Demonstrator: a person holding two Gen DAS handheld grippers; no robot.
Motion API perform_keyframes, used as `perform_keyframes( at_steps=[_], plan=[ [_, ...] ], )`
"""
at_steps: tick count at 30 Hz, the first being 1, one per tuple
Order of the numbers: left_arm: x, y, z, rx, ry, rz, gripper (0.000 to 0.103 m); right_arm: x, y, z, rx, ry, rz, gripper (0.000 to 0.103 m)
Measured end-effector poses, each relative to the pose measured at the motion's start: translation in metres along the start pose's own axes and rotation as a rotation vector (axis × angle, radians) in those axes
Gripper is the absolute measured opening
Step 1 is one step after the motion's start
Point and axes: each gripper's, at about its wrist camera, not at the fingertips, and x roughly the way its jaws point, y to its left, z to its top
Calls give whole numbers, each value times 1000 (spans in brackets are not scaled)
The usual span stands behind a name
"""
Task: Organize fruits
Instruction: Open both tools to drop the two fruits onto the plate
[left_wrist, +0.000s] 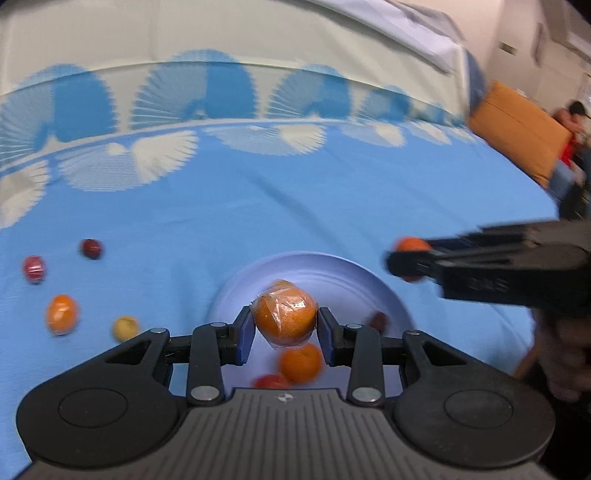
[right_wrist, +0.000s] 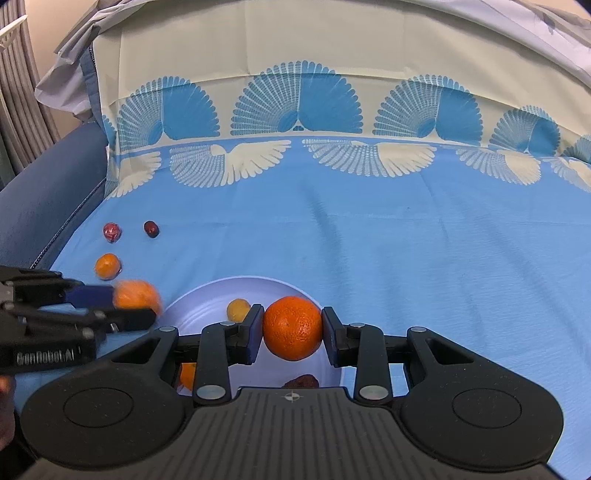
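My left gripper (left_wrist: 285, 328) is shut on a plastic-wrapped orange (left_wrist: 285, 317) above the pale blue plate (left_wrist: 343, 269). In the right wrist view the left gripper (right_wrist: 122, 302) and its wrapped orange (right_wrist: 136, 294) hang at the plate's left rim. My right gripper (right_wrist: 292, 332) is shut on a bare orange (right_wrist: 292, 328) over the plate (right_wrist: 207, 299); it also shows in the left wrist view (left_wrist: 406, 264) with the orange (left_wrist: 410, 244). On the plate lie an orange (left_wrist: 300, 362), red fruits (left_wrist: 271, 381) and a small yellow fruit (right_wrist: 238, 309).
Loose on the blue cloth (right_wrist: 406, 240) left of the plate: an orange (right_wrist: 107, 266), a wrapped red fruit (right_wrist: 112, 232), a dark red fruit (right_wrist: 151, 229) and, in the left wrist view, a yellow fruit (left_wrist: 125, 328). An orange cushion (left_wrist: 517, 133) lies at the far right.
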Motion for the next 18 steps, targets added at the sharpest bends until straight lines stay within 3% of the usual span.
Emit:
perform_keyframes(
  at_steps=[4,9,12,15,18],
  plan=[
    [8,-22,-9,100,47,-65,40,2,3,0,-12,14,6,35],
    [17,-39,-21,192,87,-66,41,5,6,-2,-20,39,15,37],
    [18,-36,-20,188,74,-55,47,8,8,-3,-18,61,22,38],
    [15,-28,-14,143,56,-52,51,8,8,-3,-20,60,14,52],
    [13,-23,-12,128,49,-33,51,8,8,-3,-10,56,6,55]
  ],
)
